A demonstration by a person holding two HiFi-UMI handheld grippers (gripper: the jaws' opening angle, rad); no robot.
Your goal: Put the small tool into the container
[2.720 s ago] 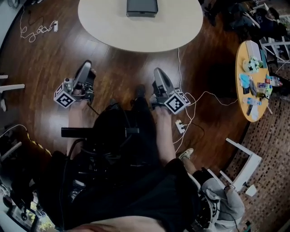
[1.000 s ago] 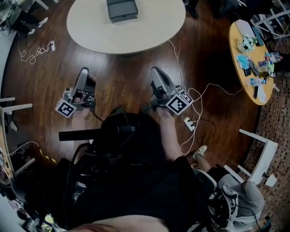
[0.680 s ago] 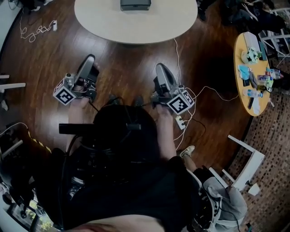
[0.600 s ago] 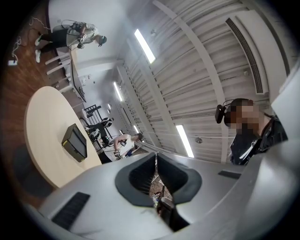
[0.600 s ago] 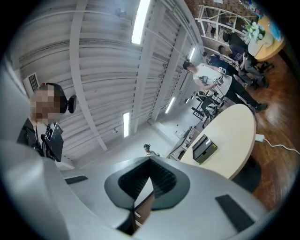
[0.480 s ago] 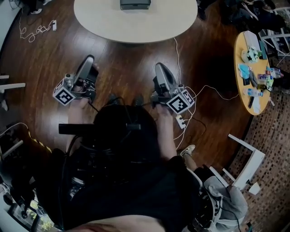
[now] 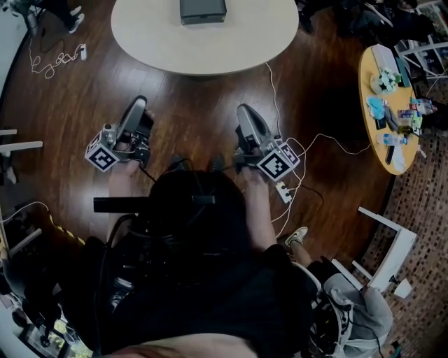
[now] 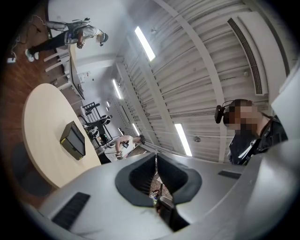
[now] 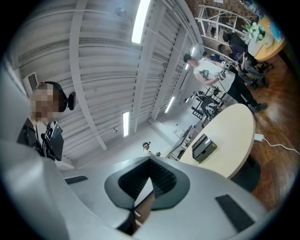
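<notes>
A dark grey box-shaped container [image 7: 203,10] sits on the round beige table [image 7: 161,42] at the top of the head view. It also shows in the left gripper view [image 8: 73,139] and the right gripper view [image 9: 205,146]. No small tool appears in any view. My left gripper [image 7: 140,103] and right gripper [image 7: 243,110] are held over the wooden floor, short of the table and pointing toward it. The left gripper [image 8: 156,157] is shut with nothing between its pads. The right gripper [image 9: 150,161] is shut and empty too.
A round yellow side table [image 7: 372,133] with several small items stands at the right. White cables [image 7: 308,150] and a power strip [image 7: 283,192] lie on the floor by my right side. A white frame [image 7: 392,241] and a seated person [image 7: 350,308] are at lower right.
Only the head view has shifted a little, so the table sits slightly differently in the picture. Both grippers stay shut and in about the same place in front of the body.
</notes>
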